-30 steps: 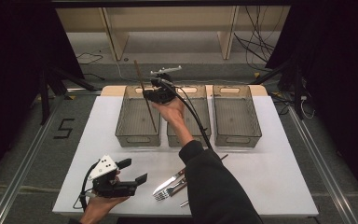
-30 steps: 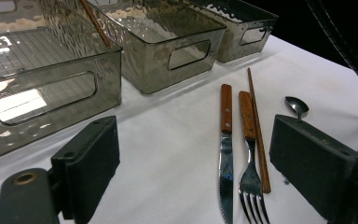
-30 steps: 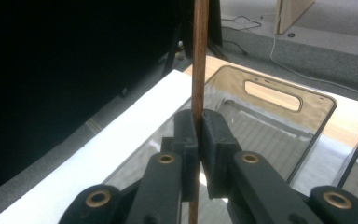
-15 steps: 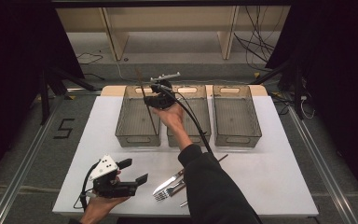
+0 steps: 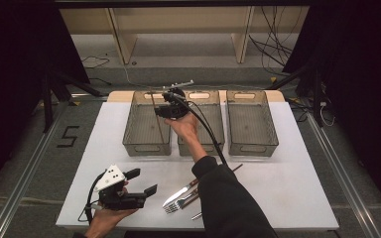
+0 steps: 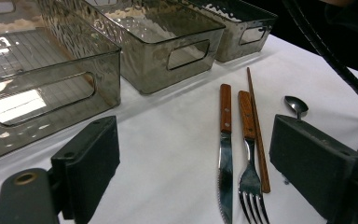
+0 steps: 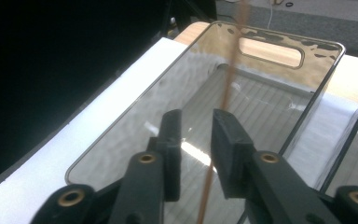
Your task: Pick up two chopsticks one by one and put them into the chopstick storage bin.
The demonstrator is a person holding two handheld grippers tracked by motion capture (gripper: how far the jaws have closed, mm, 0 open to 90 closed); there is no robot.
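High view: left gripper (image 5: 138, 181) rests in the hand at the near left of the table (image 5: 302, 198), same spot as half a second ago, jaws wide with nothing between them. Right gripper (image 5: 159, 110) stays over the left bin (image 5: 146, 144), nudged slightly toward its far end since then. The chopstick (image 5: 155, 113) stands nearly upright in that bin.

Right gripper view adds detail: the chopstick (image 7: 227, 93) runs through the gap between the jaws, which sit narrow but apart, so it looks loose, not clamped.

Left gripper view shows what the arm partly hides from above: knife (image 6: 225, 154), fork (image 6: 250, 158), second chopstick (image 6: 257, 130) and spoon (image 6: 297, 106) lying side by side, near the bins.
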